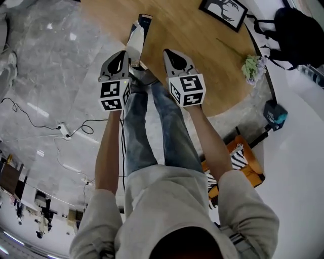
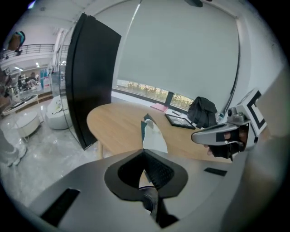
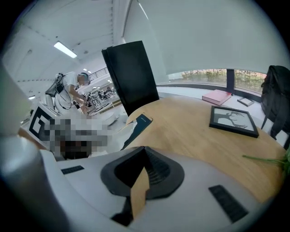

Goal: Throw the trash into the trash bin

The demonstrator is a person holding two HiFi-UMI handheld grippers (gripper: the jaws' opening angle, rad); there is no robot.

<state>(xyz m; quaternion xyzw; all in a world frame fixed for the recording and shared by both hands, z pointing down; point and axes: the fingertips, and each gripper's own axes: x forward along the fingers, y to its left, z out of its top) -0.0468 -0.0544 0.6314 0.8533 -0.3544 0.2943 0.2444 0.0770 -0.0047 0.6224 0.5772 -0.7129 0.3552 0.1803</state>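
Observation:
My left gripper (image 1: pixel 125 56) is shut on a white wrapper with a dark teal end (image 1: pixel 137 36), which sticks out past the jaws over the edge of the round wooden table (image 1: pixel 202 55). In the left gripper view the wrapper (image 2: pixel 152 136) rises from between the closed jaws of the left gripper (image 2: pixel 144 152). My right gripper (image 1: pixel 170 53) hangs beside it, a hand's width to the right. The right gripper (image 3: pixel 144 150) is shut on a brown paper strip (image 3: pixel 138 190). No trash bin shows in any view.
On the table lie a framed picture (image 1: pixel 223 12), a flower sprig (image 1: pixel 251 66) and a pink book (image 3: pixel 222 96). A black backpack (image 1: pixel 298 30) sits at its far side. A tall black panel (image 2: pixel 88 77) stands left of the table. Cables (image 1: pixel 66 130) cross the marble floor; an orange seat (image 1: pixel 244 162) is behind me.

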